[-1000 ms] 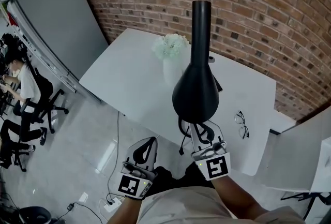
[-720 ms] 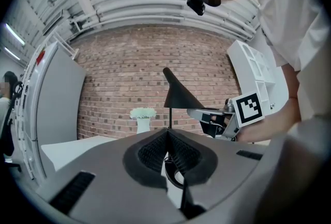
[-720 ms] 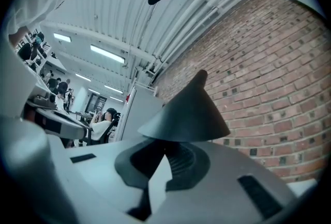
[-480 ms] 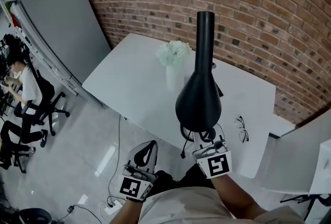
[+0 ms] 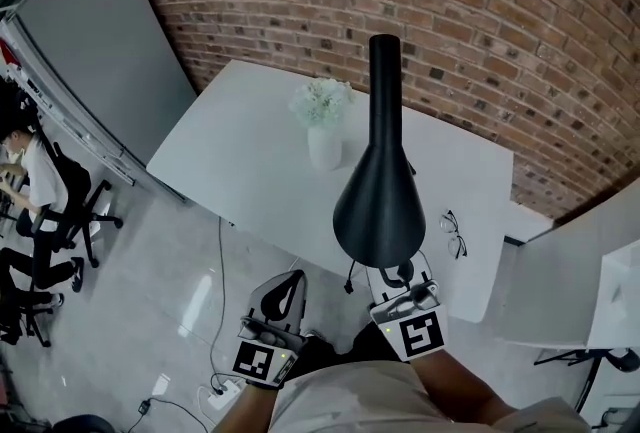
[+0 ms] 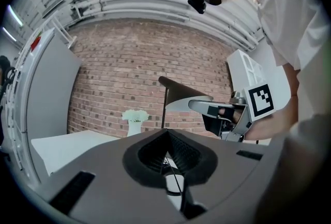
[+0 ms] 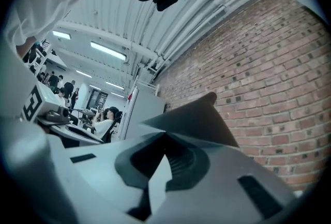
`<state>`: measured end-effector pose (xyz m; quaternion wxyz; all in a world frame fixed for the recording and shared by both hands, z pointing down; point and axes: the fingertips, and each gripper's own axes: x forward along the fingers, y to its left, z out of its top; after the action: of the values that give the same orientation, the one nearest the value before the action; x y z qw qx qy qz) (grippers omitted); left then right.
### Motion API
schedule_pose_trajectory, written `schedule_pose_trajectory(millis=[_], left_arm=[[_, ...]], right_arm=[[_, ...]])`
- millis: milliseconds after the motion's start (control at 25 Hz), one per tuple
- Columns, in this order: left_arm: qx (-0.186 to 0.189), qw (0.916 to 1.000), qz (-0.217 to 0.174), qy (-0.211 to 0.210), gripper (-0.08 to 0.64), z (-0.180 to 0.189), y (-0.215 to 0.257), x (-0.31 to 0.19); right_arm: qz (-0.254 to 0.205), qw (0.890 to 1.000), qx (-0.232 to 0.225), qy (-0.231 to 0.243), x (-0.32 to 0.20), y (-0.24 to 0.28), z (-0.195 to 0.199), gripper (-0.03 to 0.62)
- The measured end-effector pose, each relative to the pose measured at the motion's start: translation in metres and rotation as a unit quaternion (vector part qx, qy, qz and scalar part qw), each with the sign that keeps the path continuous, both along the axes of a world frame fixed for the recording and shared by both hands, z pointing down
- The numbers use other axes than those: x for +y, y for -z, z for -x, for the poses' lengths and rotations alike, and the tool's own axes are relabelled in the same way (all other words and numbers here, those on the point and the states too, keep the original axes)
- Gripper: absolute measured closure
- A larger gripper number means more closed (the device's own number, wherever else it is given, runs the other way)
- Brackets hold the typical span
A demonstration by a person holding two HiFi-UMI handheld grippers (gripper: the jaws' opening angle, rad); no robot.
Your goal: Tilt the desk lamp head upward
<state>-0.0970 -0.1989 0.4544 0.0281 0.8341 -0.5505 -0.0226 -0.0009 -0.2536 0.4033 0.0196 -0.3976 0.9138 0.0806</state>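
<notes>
Head view: black desk lamp head (image 5: 380, 206) up over the near edge of the white surface (image 5: 250, 161), wide rim toward the camera. Pinched at that rim by the right hand-held gripper (image 5: 398, 273). Left hand-held gripper (image 5: 287, 281) low beside it, apart from the lamp. Vase (image 5: 323, 143) and glasses (image 5: 453, 234) on the surface.

Left gripper view: jaws closed together, gripping nothing. Lamp head (image 6: 178, 94) ahead, right hand-held gripper (image 6: 209, 107) at its rim.

Right gripper view: jaws clamped narrow on the rim of the lamp head (image 7: 199, 119), brick wall (image 7: 269, 73) behind.
</notes>
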Motion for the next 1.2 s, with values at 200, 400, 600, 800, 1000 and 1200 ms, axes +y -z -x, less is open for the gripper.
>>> schedule_pose_trajectory(millis=[200, 400, 600, 800, 1000, 1200], left_arm=[[0.009, 0.9998, 0.009, -0.016, 0.555, 0.006, 0.009, 0.008], [0.022, 0.9994, 0.01, -0.026, 0.555, 0.011, 0.018, 0.017], [0.04, 0.9986, -0.004, -0.035, 0.555, 0.017, 0.026, 0.024], [0.05, 0.9977, -0.01, -0.044, 0.555, 0.024, 0.03, 0.028], [0.043, 0.9971, -0.026, -0.056, 0.556, 0.027, 0.043, 0.028], [0.039, 0.9968, -0.033, -0.061, 0.555, 0.028, 0.05, 0.029]], right_arm=[[-0.035, 0.999, 0.009, -0.012, 0.015, 0.031, 0.008, 0.577], [-0.047, 0.999, 0.01, -0.02, 0.026, 0.061, 0.015, 0.577], [-0.054, 0.997, 0.027, -0.047, 0.032, 0.077, 0.013, 0.577], [-0.07, 0.994, 0.053, -0.067, 0.034, 0.093, 0.014, 0.577], [-0.067, 0.992, 0.061, -0.084, 0.031, 0.102, 0.013, 0.577], [-0.072, 0.991, 0.069, -0.088, 0.031, 0.109, 0.015, 0.577]])
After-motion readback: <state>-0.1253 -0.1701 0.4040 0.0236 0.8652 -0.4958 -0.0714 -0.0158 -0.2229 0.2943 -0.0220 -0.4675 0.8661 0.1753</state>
